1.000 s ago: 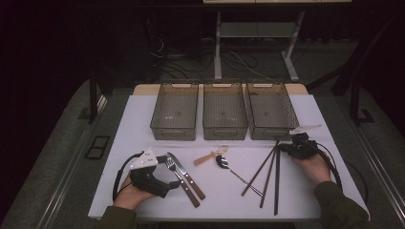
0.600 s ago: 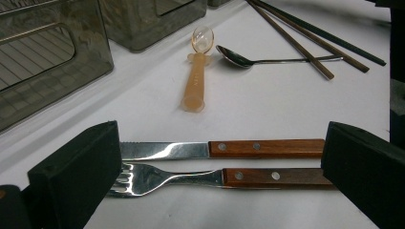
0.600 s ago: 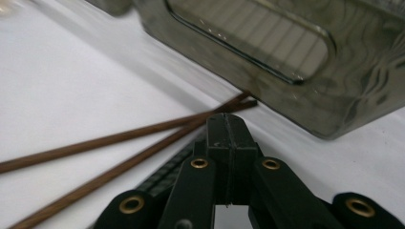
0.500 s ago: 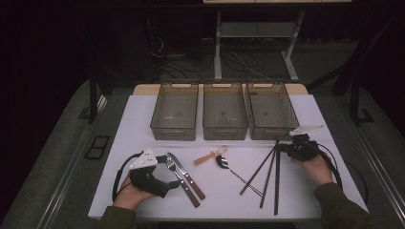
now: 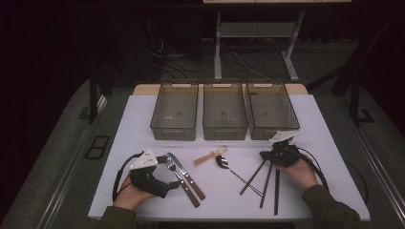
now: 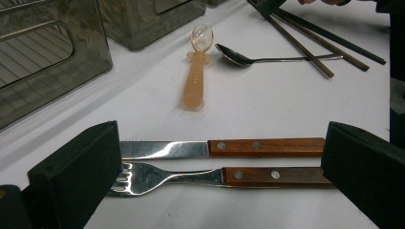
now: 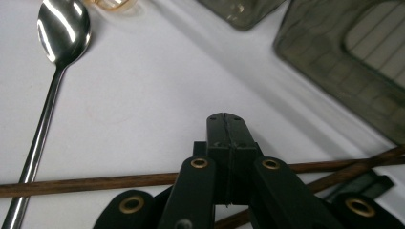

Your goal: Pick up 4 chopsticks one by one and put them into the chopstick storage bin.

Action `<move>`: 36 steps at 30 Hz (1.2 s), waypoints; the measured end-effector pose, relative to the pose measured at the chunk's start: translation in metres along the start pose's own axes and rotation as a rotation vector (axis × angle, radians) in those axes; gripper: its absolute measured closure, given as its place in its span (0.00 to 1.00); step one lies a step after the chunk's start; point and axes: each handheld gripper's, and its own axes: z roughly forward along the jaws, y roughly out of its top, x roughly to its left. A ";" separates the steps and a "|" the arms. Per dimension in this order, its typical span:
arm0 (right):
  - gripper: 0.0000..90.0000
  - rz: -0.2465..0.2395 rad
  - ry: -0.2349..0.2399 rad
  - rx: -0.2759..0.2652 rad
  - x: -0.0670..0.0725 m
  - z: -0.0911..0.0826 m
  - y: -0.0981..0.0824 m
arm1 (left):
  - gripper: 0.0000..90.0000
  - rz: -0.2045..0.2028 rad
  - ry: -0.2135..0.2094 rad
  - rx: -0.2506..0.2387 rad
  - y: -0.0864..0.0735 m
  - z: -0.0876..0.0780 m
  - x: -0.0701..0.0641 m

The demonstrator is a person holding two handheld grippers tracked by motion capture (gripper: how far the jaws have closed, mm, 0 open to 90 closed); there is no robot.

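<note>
A knife point(image 6: 229, 147) and a fork point(image 6: 191, 176) with wooden handles lie side by side on the white table, just beyond my left gripper point(image 6: 219, 143). Its jaws stand wide open on either side of them and touch neither. In the high view this gripper point(image 5: 165, 172) sits at the front left beside the knife point(image 5: 187, 177). My right gripper point(image 7: 225, 124) is shut with nothing between its pads and hovers over the upper ends of three dark chopsticks point(image 7: 95, 183). From above, the right gripper point(image 5: 265, 155) is at the chopsticks' point(image 5: 265, 183) far ends.
Three smoky transparent bins point(image 5: 173, 133) point(image 5: 224, 132) point(image 5: 273, 133) stand in a row at the back. A metal spoon point(image 5: 234, 172) and a small orange plastic spoon point(image 5: 210, 156) lie mid-table. The table's front edge point(image 5: 229, 220) is close to both hands.
My right gripper has slid left and slightly nearer, from beside the right bin to the chopsticks' upper ends. The left gripper and the cutlery have not moved.
</note>
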 end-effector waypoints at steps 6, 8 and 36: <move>1.00 -0.008 0.014 0.021 0.003 0.000 -0.003 | 0.00 0.000 0.000 0.002 0.000 0.000 0.000; 1.00 -0.012 0.018 0.022 0.004 0.000 -0.005 | 0.00 0.000 -0.001 0.003 0.000 0.000 0.000; 1.00 -0.050 0.026 0.025 0.014 -0.023 -0.018 | 0.00 0.000 0.000 0.002 0.000 -0.001 0.000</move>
